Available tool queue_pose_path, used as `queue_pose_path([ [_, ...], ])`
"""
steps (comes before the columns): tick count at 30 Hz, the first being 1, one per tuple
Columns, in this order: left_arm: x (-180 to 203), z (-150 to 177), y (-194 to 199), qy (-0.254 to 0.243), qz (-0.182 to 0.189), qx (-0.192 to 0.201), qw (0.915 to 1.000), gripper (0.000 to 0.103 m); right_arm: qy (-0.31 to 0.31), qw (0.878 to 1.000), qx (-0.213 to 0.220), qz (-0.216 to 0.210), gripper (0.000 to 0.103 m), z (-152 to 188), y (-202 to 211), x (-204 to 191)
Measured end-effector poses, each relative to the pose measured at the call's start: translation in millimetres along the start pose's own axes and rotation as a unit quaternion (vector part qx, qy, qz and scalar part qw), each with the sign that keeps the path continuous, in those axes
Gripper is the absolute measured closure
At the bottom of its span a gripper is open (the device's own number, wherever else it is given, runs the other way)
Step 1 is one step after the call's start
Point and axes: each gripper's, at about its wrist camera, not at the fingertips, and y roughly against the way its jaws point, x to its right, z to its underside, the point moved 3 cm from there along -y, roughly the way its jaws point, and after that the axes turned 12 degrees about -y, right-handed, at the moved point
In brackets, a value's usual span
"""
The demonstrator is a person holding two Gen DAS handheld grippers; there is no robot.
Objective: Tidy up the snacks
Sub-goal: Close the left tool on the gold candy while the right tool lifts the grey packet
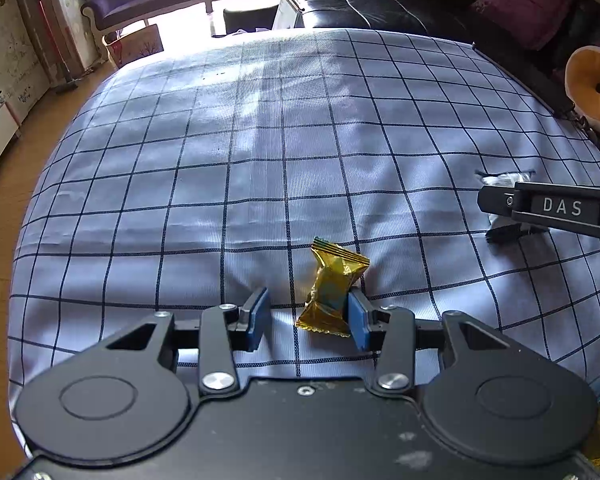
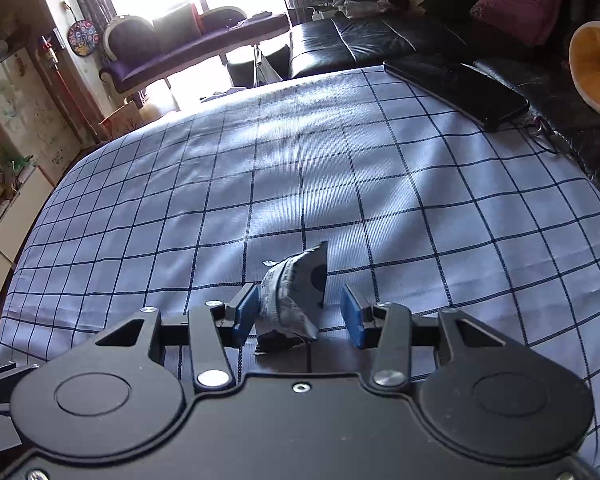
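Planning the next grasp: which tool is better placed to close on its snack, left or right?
Roughly even, slight edge left. The left tool has the gold candy between its open pads, touching one. The right tool likewise has the grey packet against one pad, the other apart.

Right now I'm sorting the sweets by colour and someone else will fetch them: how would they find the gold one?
Look at the checked cloth covering the table. Near its front edge, between the fingers of the left tool, lies the gold sweet, touching one blue pad. It is the only shiny gold wrapper; the other snack, at the right tool, is grey and black.
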Motion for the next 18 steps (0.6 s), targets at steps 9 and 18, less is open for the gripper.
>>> queue_pose_path([
  [9, 6, 1, 4, -0.007, -0.014, 0.004, 0.9999, 0.058, 0.015, 1.000, 0.012, -0.006, 0.059, 11, 17, 8],
  [18, 20, -1, 12, -0.021, -0.020, 0.010, 0.9995, 0.082, 0.004, 1.000, 0.005, -0.017, 0.059, 19, 44, 21],
])
